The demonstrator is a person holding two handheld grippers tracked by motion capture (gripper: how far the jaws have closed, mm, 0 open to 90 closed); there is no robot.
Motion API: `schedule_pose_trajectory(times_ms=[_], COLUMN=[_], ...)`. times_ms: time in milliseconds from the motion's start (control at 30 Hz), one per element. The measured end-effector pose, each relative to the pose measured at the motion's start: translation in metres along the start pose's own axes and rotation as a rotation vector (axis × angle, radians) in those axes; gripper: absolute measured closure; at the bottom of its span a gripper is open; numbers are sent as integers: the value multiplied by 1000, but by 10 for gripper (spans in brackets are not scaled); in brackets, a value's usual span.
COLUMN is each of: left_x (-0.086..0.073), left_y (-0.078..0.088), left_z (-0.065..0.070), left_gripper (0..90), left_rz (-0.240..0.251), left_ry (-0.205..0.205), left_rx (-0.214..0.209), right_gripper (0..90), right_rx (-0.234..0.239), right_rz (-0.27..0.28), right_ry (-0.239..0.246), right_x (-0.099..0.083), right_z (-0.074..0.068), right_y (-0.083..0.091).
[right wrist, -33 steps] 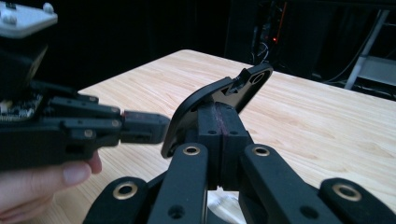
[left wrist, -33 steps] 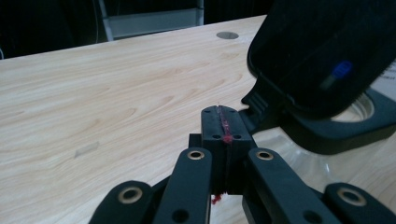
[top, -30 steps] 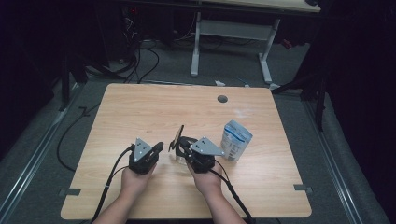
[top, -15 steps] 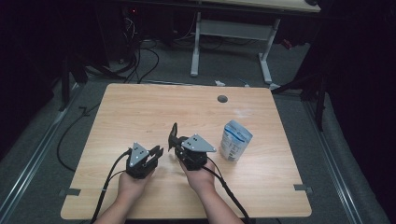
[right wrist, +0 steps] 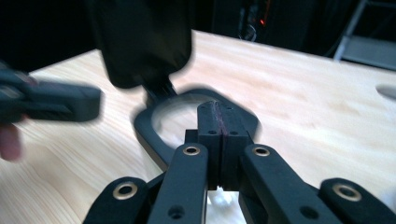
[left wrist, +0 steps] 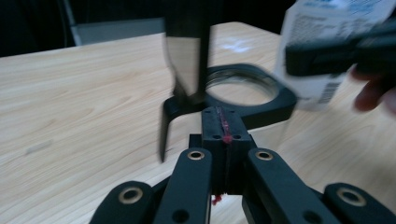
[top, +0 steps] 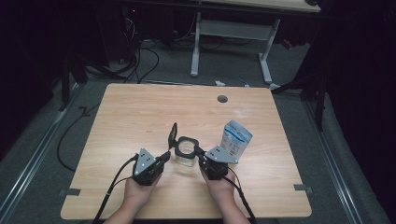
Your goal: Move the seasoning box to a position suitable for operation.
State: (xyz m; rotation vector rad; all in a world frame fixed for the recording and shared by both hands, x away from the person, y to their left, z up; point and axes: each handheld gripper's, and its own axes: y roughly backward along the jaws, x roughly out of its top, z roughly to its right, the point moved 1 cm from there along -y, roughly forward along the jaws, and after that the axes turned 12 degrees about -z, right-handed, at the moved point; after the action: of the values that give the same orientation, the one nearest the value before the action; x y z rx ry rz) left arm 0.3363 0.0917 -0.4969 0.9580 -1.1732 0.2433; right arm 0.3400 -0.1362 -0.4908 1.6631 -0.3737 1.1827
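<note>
Clear jar (top: 186,155) with black ring collar and flipped-up lid (top: 173,134) stands on desk (top: 130,116), between both grippers. Left gripper (top: 164,156) jaws closed, empty, just closed, tips at collar. Right gripper (top: 201,157) jaws closed, at collar's other side. White-blue pouch (top: 236,140) just beside right gripper.

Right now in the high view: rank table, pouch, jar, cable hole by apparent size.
1. table
2. pouch, partly behind the right gripper
3. jar, with its flip lid standing open; close to the pouch, so that order is unsure
4. cable hole
</note>
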Motion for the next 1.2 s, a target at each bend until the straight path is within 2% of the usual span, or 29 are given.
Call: schedule_pose_trajectory(times_ms=[133, 333, 467, 767, 1067, 1200], left_x=[14, 24, 24, 23, 30, 22], left_y=[-5, -14, -14, -17, -34, -24], left_z=[13, 10, 4, -17, -44, -40], left_gripper=[899, 900, 900, 900, 900, 899], left_rz=[15, 16, 15, 3, -22, -1], left_ry=[-26, -5, 6, 36, 67, 64], left_rx=[3, 57, 80, 92, 109, 108], right_gripper=[899, 899, 899, 899, 900, 900], right_rx=[-5, -6, -10, -12, -8, -5], right_rz=[-9, 1, 2, -10, -33, -43], right_ry=[-23, -27, -34, -38, -38, -30], right_x=[-10, -13, -16, -20, -21, -21], right_z=[7, 10, 12, 14, 12, 11], right_y=[0, 4, 6, 4, -3, -8])
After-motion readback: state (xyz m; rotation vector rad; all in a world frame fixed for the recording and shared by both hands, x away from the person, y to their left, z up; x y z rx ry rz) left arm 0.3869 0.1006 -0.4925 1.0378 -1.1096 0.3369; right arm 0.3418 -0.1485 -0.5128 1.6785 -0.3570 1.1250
